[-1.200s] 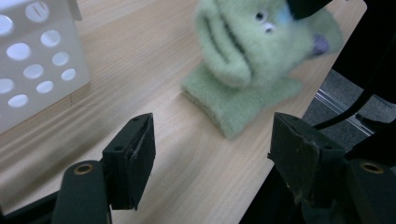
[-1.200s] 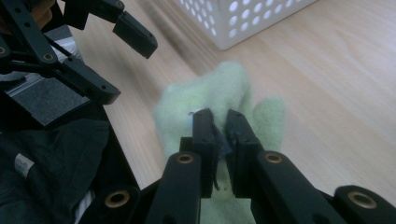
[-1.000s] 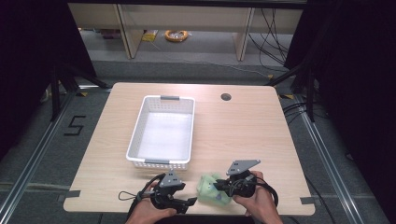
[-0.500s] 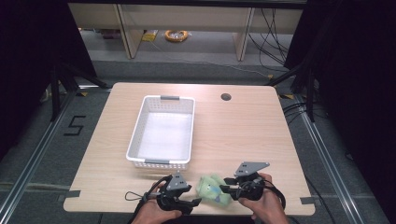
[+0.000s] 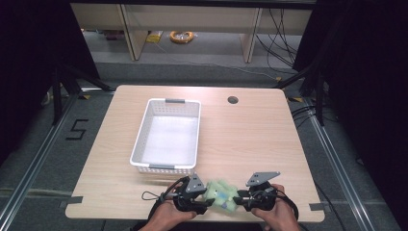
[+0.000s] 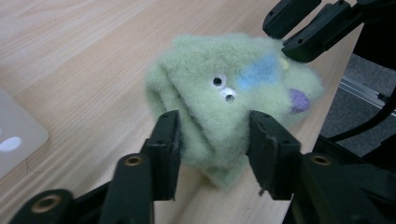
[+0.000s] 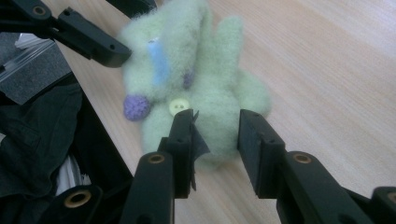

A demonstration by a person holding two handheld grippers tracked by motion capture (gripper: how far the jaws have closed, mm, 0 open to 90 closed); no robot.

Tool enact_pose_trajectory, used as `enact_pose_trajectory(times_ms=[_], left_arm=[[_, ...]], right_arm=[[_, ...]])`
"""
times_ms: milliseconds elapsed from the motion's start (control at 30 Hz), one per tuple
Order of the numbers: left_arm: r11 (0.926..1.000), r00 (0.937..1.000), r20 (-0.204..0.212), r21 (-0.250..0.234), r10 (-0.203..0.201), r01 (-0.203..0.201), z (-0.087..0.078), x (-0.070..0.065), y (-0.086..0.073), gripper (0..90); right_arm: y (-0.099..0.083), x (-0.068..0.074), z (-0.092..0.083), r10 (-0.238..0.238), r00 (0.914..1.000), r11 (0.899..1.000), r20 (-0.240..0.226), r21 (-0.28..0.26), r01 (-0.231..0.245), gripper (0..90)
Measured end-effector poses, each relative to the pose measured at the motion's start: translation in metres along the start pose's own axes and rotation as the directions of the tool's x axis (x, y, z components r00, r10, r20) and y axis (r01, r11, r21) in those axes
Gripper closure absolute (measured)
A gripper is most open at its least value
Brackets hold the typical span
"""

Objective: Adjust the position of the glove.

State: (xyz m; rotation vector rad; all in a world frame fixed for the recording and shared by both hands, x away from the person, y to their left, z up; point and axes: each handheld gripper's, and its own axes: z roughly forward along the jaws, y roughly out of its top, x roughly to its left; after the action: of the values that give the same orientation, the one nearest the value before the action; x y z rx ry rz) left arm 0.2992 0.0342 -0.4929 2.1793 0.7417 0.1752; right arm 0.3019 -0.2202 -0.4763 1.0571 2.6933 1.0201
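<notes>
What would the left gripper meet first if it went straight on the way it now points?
Probably the fuzzy green felt toy already sitting between the left gripper jaws, which have just been closing. Just beyond it is the right gripper. Whether the jaws already press it is unclear.

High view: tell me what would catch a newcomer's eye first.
The fuzzy green toy at the table's near edge stands out, with googly eyes and blue and purple patches, flanked by the left tool and the right tool. Each tool's jaws straddle a part of the toy, and the left's have just been closing on it. Behind it, left of centre, sits an empty white basket on the wooden table.
</notes>
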Motion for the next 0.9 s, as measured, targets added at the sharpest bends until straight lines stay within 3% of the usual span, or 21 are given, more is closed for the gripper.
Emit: enact_pose_trajectory(times_ms=[67,100,200,233,267,300,367,400,433,500,533,600,633,700,733,767,833,900], left_arm=[[0.9991,0.9991,-0.009,0.0,0.042,-0.042,0.0,0.0,0.0,62.1],[0.9998,0.9998,-0.004,-0.007,0.02,-0.02,0.001,-0.002,0.0,65.7],[0.9988,0.9988,-0.009,-0.013,0.047,-0.047,0.0,-0.003,0.001,73.8],[0.9975,0.9976,-0.009,-0.015,0.069,-0.069,-0.001,-0.004,0.002,75.9],[0.9985,0.9987,-0.004,-0.021,0.051,-0.051,-0.002,-0.005,0.002,77.1],[0.9971,0.9972,-0.003,-0.018,0.075,-0.075,-0.004,-0.005,0.003,78.4],[0.998,0.9984,0.0,-0.026,0.057,-0.057,-0.006,-0.004,0.005,79.6],[0.9967,0.9971,0.013,-0.034,0.074,-0.074,-0.009,-0.003,0.007,80.0],[0.997,0.9982,0.008,-0.05,0.06,-0.059,-0.01,-0.004,0.008,80.2],[0.996,0.9974,0.016,-0.057,0.07,-0.069,-0.014,-0.001,0.013,80.5],[0.9961,0.9985,0.021,-0.073,0.051,-0.05,-0.015,-0.001,0.014,80.7],[0.9928,0.9948,0.022,-0.069,0.1,-0.098,-0.018,0.003,0.02,80.9],[0.9941,0.9979,0.027,-0.094,0.059,-0.056,-0.016,0.002,0.021,81.0],[0.9932,0.9972,0.038,-0.1,0.064,-0.06,-0.013,0.004,0.025,81.2],[0.9918,0.9954,0.037,-0.096,0.088,-0.085,-0.012,0.006,0.027,81.3],[0.9925,0.9964,0.042,-0.1,0.074,-0.07,-0.01,0.004,0.029,81.4],[0.9895,0.9936,0.052,-0.109,0.1,-0.094,-0.006,0.006,0.034,81.5],[0.991,0.995,0.055,-0.109,0.084,-0.077,-0.003,0.006,0.039,81.6]], right_arm=[[0.0,0.0,0.001,0.004,1.0,1.0,-0.006,0.005,-0.004,70.8],[0.0,0.0,0.002,0.002,0.9999,1.0,-0.012,0.005,-0.002,74.0],[-0.001,-0.002,0.004,-0.004,0.9999,1.0,-0.016,-0.017,0.004,83.4],[-0.001,-0.001,0.004,-0.014,0.9998,1.0,-0.014,-0.019,0.014,85.9],[0.0,-0.001,0.004,-0.026,0.9994,1.0,-0.024,-0.019,0.025,87.1],[0.0,0.0,0.003,-0.048,0.9987,0.999,-0.019,-0.021,0.047,87.7],[0.001,0.002,0.0,-0.038,0.9992,0.999,-0.015,-0.025,0.038,88.3],[0.002,0.003,-0.003,-0.04,0.9991,0.999,-0.015,-0.007,0.04,88.4],[0.002,0.005,-0.004,-0.052,0.9986,0.998,-0.014,-0.04,0.051,88.5],[0.003,0.009,-0.008,-0.052,0.9981,0.998,-0.032,-0.046,0.051,88.6],[0.003,0.012,-0.011,-0.063,0.9972,0.997,-0.041,-0.036,0.061,88.6],[0.003,0.023,-0.012,-0.054,0.9961,0.998,-0.069,-0.039,0.052,88.6],[0.002,0.026,-0.012,-0.07,0.9952,0.997,-0.068,-0.049,0.067,88.7],[0.001,0.033,-0.009,-0.078,0.9936,0.996,-0.082,-0.054,0.074,88.7],[0.0,0.036,-0.007,-0.079,0.9925,0.995,-0.093,-0.062,0.073,88.7],[0.001,0.039,-0.005,-0.084,0.9919,0.995,-0.095,-0.063,0.078,88.7],[0.003,0.042,-0.002,-0.08,0.9905,0.995,-0.112,-0.066,0.073,88.7],[0.005,0.044,0.001,-0.082,0.9902,0.994,-0.113,-0.077,0.074,88.7]])
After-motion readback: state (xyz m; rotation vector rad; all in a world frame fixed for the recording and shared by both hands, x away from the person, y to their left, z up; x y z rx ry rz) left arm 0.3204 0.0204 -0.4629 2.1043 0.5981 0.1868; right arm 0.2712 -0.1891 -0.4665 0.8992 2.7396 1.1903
